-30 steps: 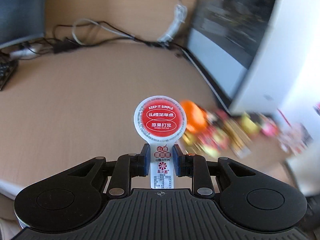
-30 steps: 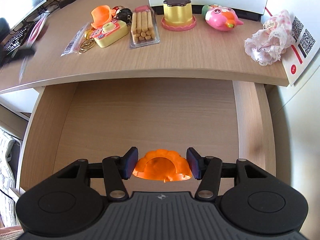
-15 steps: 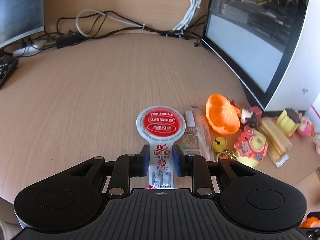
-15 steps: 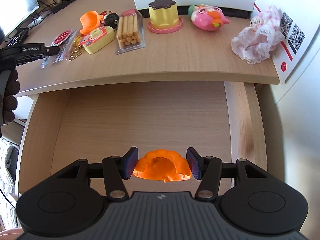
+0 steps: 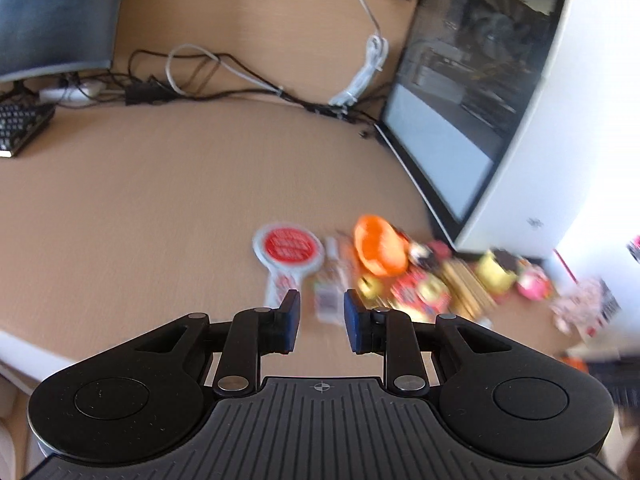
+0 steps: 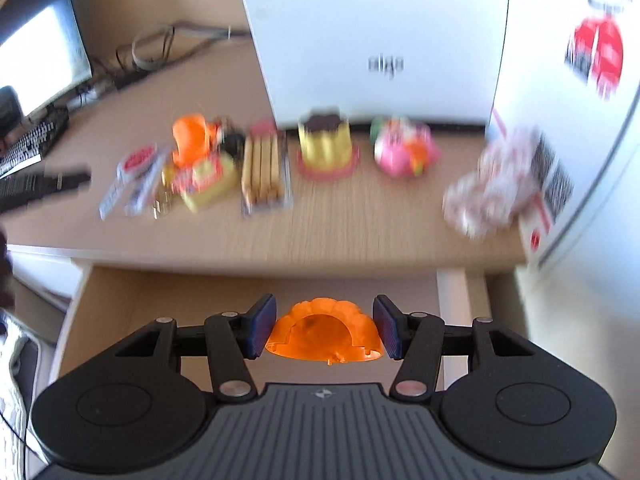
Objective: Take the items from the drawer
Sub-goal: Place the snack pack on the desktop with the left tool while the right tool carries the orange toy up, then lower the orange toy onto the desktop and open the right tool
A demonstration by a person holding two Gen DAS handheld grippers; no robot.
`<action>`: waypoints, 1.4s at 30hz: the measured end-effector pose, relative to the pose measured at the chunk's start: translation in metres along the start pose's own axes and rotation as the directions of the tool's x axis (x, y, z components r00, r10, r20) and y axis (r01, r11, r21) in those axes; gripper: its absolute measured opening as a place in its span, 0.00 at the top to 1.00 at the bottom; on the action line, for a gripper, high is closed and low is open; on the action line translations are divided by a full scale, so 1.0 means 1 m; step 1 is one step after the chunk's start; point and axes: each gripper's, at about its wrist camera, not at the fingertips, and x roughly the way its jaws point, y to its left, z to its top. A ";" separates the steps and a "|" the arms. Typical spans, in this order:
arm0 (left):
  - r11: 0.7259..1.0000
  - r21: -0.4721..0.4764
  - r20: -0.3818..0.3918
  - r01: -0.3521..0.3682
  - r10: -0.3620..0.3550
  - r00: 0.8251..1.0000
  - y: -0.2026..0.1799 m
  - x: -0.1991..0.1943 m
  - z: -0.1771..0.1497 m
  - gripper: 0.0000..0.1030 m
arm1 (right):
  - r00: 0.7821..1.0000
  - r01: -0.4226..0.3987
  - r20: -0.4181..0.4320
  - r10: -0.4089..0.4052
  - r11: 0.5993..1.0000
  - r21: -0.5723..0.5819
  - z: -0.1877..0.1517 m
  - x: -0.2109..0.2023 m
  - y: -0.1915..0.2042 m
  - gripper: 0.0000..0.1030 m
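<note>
A red-and-white round snack pack (image 5: 287,256) lies flat on the wooden desk (image 5: 160,200), left of the row of items. My left gripper (image 5: 322,322) hovers just behind it, open, with nothing between the fingers. In the right wrist view my right gripper (image 6: 324,330) is shut on an orange ridged mould (image 6: 323,334) above the open drawer (image 6: 160,292). The same snack pack (image 6: 134,164) shows blurred at the left of the desk row.
On the desk stand an orange cup (image 5: 380,246), a yellow toy (image 6: 208,180), a biscuit-stick pack (image 6: 262,168), a yellow pudding toy (image 6: 325,140), a pink toy (image 6: 404,148) and a lacy cloth (image 6: 492,188). A monitor (image 5: 460,92), cables (image 5: 240,76) and a keyboard (image 5: 20,128) lie behind.
My left gripper let go of the snack pack, which now lies on the desk, and pulled back and up. My right gripper rose with the orange mould towards the desk.
</note>
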 end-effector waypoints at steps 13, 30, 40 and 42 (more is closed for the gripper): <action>1.000 0.001 -0.174 0.021 -0.021 0.984 -0.009 -0.004 -0.050 0.75 | 0.973 0.023 0.230 0.014 0.987 -0.158 0.056 0.046 0.021 0.48; 0.999 -0.036 -0.204 -0.008 0.000 0.979 -0.005 0.008 -0.056 0.75 | 0.935 0.054 0.354 0.004 0.987 -0.154 0.053 0.037 0.020 0.48; 0.999 -0.042 -0.208 0.017 -0.026 0.978 -0.012 0.012 -0.059 0.75 | 0.902 0.285 0.284 -0.326 0.942 0.175 0.006 0.018 -0.022 0.49; 0.999 -0.036 -0.213 0.022 -0.029 0.977 -0.014 0.013 -0.059 0.75 | 0.900 0.308 0.247 -0.360 0.924 0.225 0.006 0.022 -0.036 0.59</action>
